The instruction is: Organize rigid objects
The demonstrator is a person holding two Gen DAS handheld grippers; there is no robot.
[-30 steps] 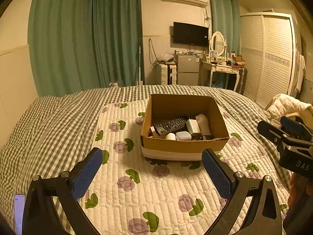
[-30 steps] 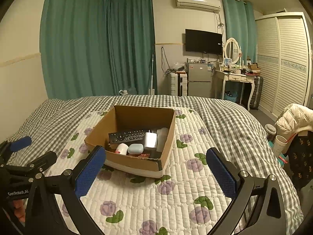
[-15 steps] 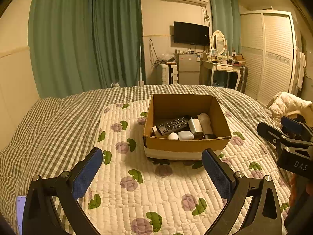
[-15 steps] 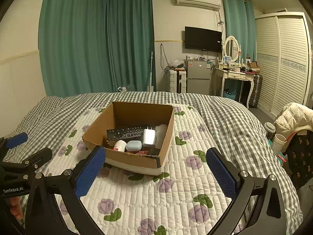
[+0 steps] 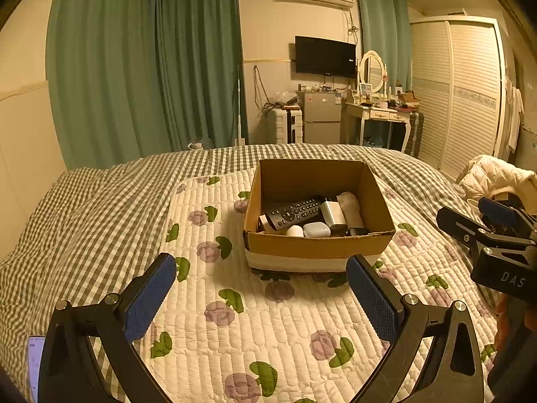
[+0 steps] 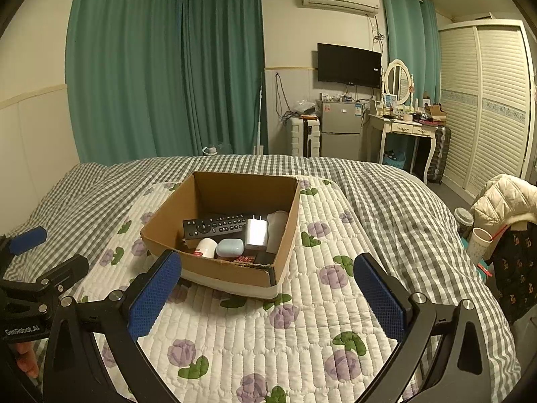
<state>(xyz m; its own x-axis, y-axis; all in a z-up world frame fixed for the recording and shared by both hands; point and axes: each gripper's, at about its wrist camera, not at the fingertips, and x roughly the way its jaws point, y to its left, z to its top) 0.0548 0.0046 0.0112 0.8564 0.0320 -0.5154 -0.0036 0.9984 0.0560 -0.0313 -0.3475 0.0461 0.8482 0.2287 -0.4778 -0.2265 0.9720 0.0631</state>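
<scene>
The left tool hangs low over the bed with its two blue-padded fingers spread wide apart and nothing between them. The right tool does the same, its blue pads far apart and empty. Each shows in the other's view: the right tool at about 3 o'clock from the left one, the left tool at about 9 o'clock from the right one.

At 12 o'clock from both tools, near but not touching, sits the open brown cardboard box with a pale band along its base. It rests on a white quilted pad printed with purple flowers and green leaves, which lies on the grey-and-white checked bed cover.

Inside the box, a long black remote control lies across the middle. At its 3 o'clock end stands a white plug adapter, and just beyond that a pale cylinder lies against the box wall. Nearer the front wall sit a small white round jar and, touching it on its 3 o'clock side, a pale blue rounded case.

At 12 o'clock, beyond the bed, hang green curtains; towards 1 o'clock are a wall-mounted black television and a white louvred wardrobe.
</scene>
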